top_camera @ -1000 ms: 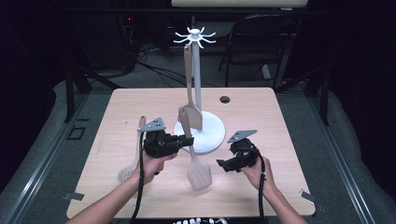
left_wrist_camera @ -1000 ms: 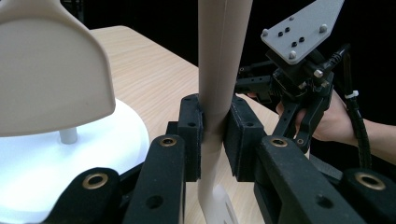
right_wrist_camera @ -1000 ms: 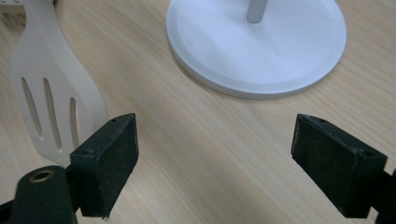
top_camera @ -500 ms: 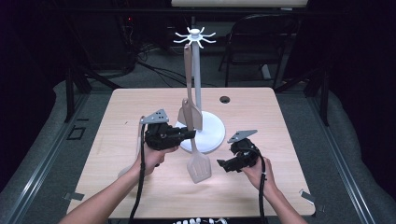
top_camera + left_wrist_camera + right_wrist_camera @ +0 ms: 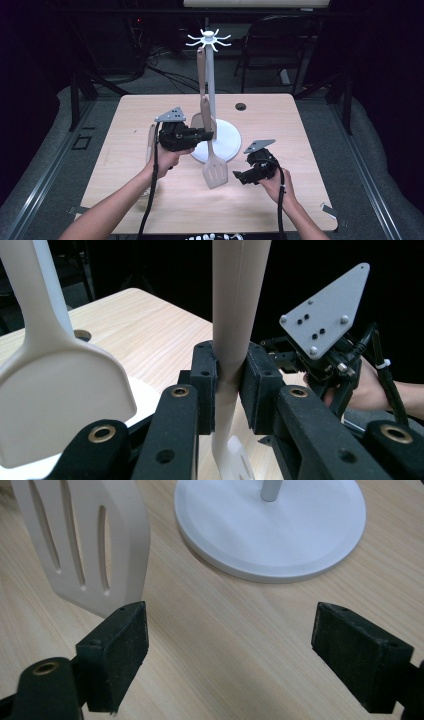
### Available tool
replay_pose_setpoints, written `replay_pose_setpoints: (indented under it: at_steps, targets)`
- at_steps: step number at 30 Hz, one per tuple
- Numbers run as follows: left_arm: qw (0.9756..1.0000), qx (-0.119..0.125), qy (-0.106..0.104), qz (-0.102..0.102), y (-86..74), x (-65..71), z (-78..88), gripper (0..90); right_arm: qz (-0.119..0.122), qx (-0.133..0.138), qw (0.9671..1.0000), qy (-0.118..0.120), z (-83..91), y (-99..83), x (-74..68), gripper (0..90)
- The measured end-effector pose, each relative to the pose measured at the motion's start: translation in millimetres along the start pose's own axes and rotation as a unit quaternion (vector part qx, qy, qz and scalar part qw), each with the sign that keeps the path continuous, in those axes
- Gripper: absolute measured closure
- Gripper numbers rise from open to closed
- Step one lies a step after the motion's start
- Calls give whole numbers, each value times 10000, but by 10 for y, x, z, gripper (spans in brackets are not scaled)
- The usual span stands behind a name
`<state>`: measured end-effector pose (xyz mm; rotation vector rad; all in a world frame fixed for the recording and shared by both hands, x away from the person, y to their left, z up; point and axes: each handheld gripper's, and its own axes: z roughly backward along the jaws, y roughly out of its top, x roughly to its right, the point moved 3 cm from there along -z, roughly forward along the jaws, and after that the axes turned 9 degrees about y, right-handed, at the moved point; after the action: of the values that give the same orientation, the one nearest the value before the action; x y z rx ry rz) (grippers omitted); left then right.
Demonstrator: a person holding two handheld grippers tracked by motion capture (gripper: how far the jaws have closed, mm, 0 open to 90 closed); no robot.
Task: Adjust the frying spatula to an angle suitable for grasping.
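Observation:
My left gripper (image 5: 205, 134) is shut on the handle of a beige slotted spatula (image 5: 215, 172), which hangs upright with its blade just above the table. In the left gripper view the pads (image 5: 206, 385) squeeze the spatula handle (image 5: 235, 315) from both sides. Right behind it stands a white utensil stand (image 5: 226, 144) with a hook crown (image 5: 209, 40). A beige solid turner (image 5: 201, 75) hangs from one hook, its head (image 5: 55, 390) close beside my jaws. My right gripper (image 5: 241, 176) rests low near the blade, open, with bare table between its pads (image 5: 117, 650).
Another beige utensil (image 5: 150, 142) lies on the wooden table (image 5: 300, 150) behind my left hand. A black grommet hole (image 5: 241, 106) sits at the far side. The stand's round base (image 5: 270, 525) lies just ahead of the right gripper. A chair (image 5: 280, 45) stands beyond the table.
The left gripper has risen and moved toward the stand, lifting the slotted spatula's blade off the table. The right gripper has stayed put.

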<state>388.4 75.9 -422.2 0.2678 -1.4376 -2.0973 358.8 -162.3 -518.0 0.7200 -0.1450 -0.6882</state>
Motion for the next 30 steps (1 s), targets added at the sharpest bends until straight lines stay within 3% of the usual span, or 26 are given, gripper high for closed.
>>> replay_pose_setpoints:
  at_steps: [19,30]
  targets:
    - [9997,-36,45,-230,264,-33,-62,777,79,-94,9999,-47,-4,0,-2,147]
    - [9997,-6,11,-255,370,-15,-97,777,62,-86,9999,-27,-12,1,-6,147]
